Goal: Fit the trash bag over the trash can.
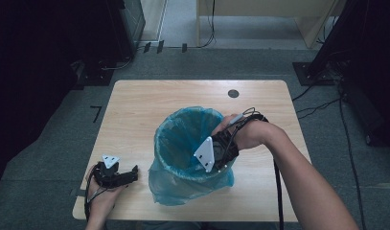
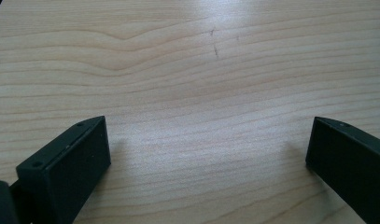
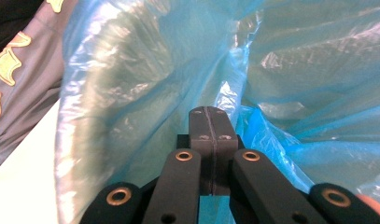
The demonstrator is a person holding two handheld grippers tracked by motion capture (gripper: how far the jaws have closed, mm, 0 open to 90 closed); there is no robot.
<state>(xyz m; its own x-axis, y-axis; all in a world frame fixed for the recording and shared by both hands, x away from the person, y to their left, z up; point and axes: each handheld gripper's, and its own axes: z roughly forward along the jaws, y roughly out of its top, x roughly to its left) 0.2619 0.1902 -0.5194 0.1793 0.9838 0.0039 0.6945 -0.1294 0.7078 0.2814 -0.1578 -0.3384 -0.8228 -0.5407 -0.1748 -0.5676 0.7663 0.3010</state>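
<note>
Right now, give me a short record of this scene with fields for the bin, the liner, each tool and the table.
bin: one waste bin stands upright near the middle of the table
liner: blue plastic bag lines it, folded over the rim and bunched down the outside
right tool: right tool at the bin's near right rim, jaws shut; whether they pinch the bag cannot be told
left tool: left tool at the table's near left corner, jaws wide open, nothing between them
table: light wooden table with a dark round cable hole near its far edge

One bin (image 1: 192, 148), one blue bag (image 1: 183, 189) lining it, two grippers, one table (image 1: 135, 105).
</note>
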